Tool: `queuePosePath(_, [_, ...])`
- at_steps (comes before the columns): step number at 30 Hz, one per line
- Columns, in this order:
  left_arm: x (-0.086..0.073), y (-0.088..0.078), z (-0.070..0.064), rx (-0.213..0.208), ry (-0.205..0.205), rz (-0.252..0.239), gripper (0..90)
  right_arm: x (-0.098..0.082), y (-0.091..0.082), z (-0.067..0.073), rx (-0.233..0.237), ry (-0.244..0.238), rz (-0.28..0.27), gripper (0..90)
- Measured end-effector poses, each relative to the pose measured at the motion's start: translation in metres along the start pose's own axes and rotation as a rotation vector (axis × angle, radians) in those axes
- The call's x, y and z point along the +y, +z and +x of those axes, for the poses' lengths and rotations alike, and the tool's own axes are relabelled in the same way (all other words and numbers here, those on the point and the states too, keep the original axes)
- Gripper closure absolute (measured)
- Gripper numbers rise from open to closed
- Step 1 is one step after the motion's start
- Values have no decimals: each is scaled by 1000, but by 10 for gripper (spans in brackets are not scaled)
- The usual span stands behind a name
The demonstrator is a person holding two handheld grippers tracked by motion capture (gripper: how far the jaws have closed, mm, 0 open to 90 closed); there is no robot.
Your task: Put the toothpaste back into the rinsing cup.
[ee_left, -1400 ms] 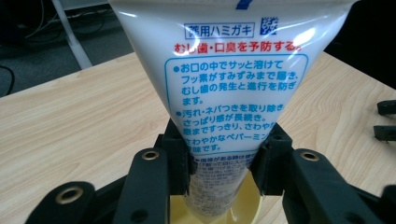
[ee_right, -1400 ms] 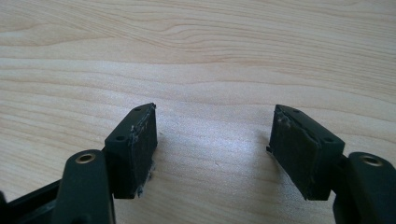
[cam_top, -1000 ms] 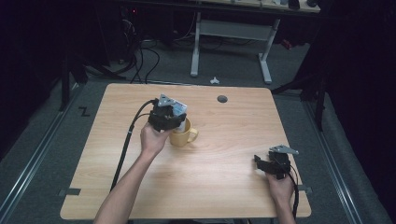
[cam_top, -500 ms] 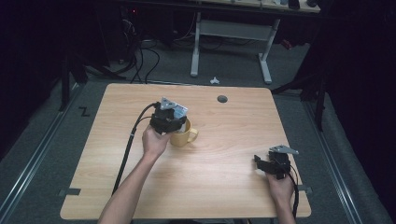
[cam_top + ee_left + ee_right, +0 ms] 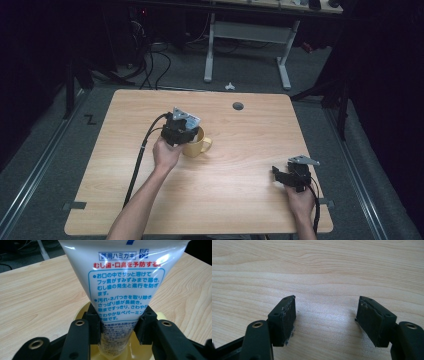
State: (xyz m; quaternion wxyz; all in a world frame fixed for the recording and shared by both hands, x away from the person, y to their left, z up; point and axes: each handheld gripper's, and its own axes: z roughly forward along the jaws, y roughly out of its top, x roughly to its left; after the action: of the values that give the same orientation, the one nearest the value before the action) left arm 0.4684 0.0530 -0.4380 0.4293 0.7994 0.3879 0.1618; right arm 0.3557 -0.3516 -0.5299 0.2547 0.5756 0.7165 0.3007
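Little has shifted since a second ago: the left gripper point(image 5: 186, 131) sits at almost the same spot over the yellow mug point(image 5: 198, 143), and the right gripper point(image 5: 291, 175) has kept its place near the bench's point(image 5: 250, 200) right front corner. That stillness suggests the tube is being settled into the mug rather than carried, so the placing step looks nearly done, with release yet to come. In the left gripper view the left gripper point(image 5: 117, 327) is clamped on the toothpaste tube point(image 5: 122, 282), pads pressing its narrow lower part from both sides, directly above the mug's yellow opening point(image 5: 82, 312). The tube is white and glossy, printed with blue and red Japanese text, flaring wide toward the top. In the right gripper view the right gripper point(image 5: 325, 320) is spread wide with nothing between its pads, only bare wood below.
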Motion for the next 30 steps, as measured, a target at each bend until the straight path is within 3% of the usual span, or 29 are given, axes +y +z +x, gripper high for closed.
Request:
queuePosePath(13, [-2, 6, -3, 5, 21, 11, 620, 0, 0, 0, 1, 0, 0, 319])
queuePosePath(30, [-15, 14, 0, 13, 13, 28, 611, 0, 0, 0, 1, -3, 0, 318])
